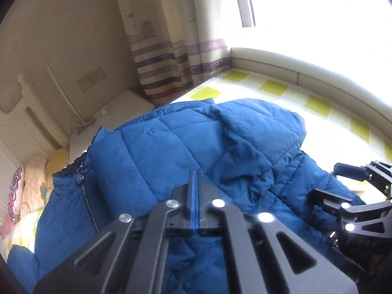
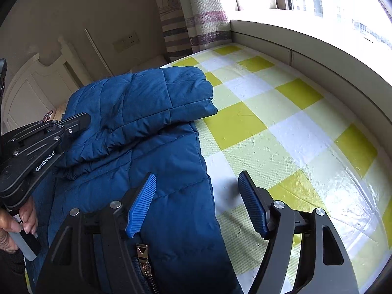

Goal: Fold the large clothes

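Black gripper [image 2: 197, 203], ribbed blue pads [image 2: 142, 205]

A: so what's the coat looking like?

B: big blue quilted puffer jacket [image 2: 137, 127], lying on the bed's yellow and white checked cover [image 2: 281, 127].

A: flat?

B: nah, one sleeve [image 2: 147, 98] is folded across the body, all puffy. Zipper [image 1: 89, 208] runs along one edge, with a snap near the collar.

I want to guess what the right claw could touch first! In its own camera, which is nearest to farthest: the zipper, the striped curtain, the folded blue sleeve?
1. Metal zipper pull on the puffy blue quilted jacket, just below the right claw.
2. Folded blue sleeve, farther up, left of centre.
3. Striped beige curtain, far back by the window.
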`<state>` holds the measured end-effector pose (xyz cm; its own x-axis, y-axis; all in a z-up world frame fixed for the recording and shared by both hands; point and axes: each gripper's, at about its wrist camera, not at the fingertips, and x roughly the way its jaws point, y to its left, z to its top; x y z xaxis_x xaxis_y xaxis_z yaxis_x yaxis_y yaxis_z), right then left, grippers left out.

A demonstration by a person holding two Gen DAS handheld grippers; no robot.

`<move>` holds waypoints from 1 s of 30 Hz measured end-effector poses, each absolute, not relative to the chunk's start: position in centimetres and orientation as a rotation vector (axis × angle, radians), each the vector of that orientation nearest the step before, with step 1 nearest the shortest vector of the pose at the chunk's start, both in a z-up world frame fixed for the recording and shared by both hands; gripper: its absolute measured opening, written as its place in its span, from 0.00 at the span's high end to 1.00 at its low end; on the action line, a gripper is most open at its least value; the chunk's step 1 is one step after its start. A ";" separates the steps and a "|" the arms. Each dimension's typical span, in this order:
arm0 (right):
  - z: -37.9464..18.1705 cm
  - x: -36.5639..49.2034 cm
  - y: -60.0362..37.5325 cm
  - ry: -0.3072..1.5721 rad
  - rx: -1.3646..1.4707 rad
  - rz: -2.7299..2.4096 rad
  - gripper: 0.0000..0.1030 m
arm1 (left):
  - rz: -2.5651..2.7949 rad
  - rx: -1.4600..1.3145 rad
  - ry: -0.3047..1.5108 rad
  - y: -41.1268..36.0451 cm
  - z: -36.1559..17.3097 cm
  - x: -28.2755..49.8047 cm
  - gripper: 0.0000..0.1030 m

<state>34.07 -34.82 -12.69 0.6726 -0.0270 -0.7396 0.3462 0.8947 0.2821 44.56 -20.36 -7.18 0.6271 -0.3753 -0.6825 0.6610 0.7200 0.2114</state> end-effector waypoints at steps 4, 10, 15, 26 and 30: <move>-12.7 34.1 -34.8 0.813 0.420 -0.221 0.34 | -0.680 0.637 0.605 -22.4 -7.0 41.7 0.04; -12.7 33.7 -35.2 0.800 0.446 -0.215 0.36 | -0.652 0.685 0.670 -24.6 -8.3 44.4 0.37; -12.5 32.8 -36.2 0.752 0.503 -0.216 0.35 | -0.782 0.842 0.683 -26.5 -10.5 43.2 0.39; -12.5 31.4 -37.5 0.691 0.584 -0.228 0.35 | -0.801 0.738 0.663 -27.1 -10.0 43.9 0.82; -12.1 31.1 -37.2 0.673 0.559 -0.236 0.35 | -0.770 0.330 0.624 -21.4 -5.7 45.2 0.88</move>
<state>31.09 -37.19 -12.10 0.7628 -0.0292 -0.6460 0.3802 0.8284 0.4114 45.23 -21.42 -5.72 0.5524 -0.5431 -0.6324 0.7311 0.6801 0.0546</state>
